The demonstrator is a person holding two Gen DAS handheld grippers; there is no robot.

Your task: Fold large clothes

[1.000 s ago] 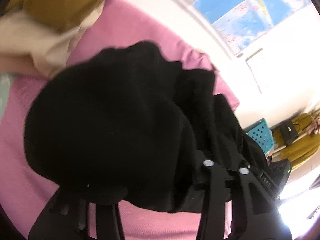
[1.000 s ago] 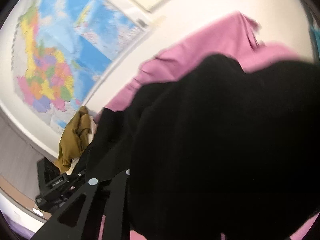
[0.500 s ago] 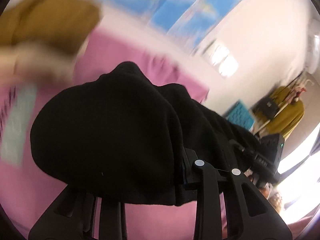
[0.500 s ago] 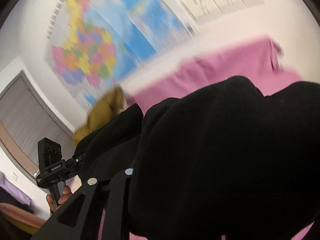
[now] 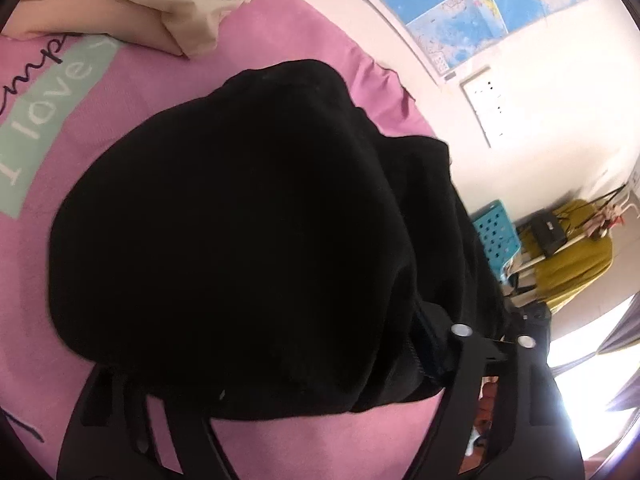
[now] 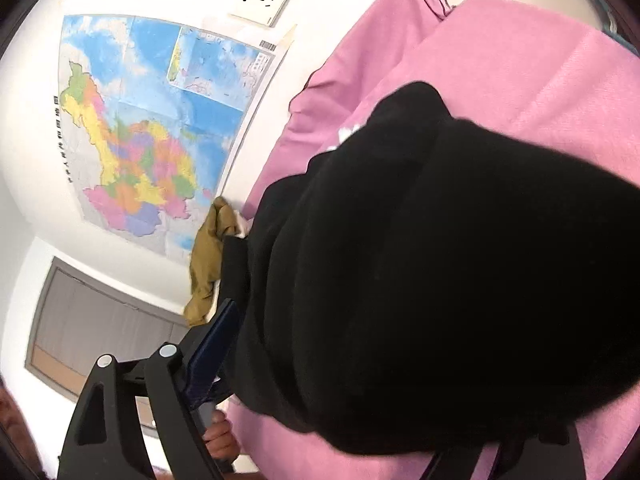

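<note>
A large black garment (image 5: 248,216) hangs bunched between both grippers above a pink bed sheet (image 5: 288,40). My left gripper (image 5: 280,360) is shut on the black garment; the cloth drapes over its fingers and hides the tips. My right gripper (image 6: 360,380) is shut on the same black garment (image 6: 460,280), with only its left finger (image 6: 208,352) showing beside the cloth. The garment fills most of both views.
Folded cream and tan clothes (image 5: 168,4) lie at the head of the bed. An olive garment (image 6: 208,256) lies by the wall under a map (image 6: 152,128). A blue crate (image 5: 496,232) and a yellow-draped rack (image 5: 572,256) stand beyond the bed.
Both grippers swung up and then back down toward the bed, still holding the black garment. The pink sheet and folded clothes are closer in view again.
</note>
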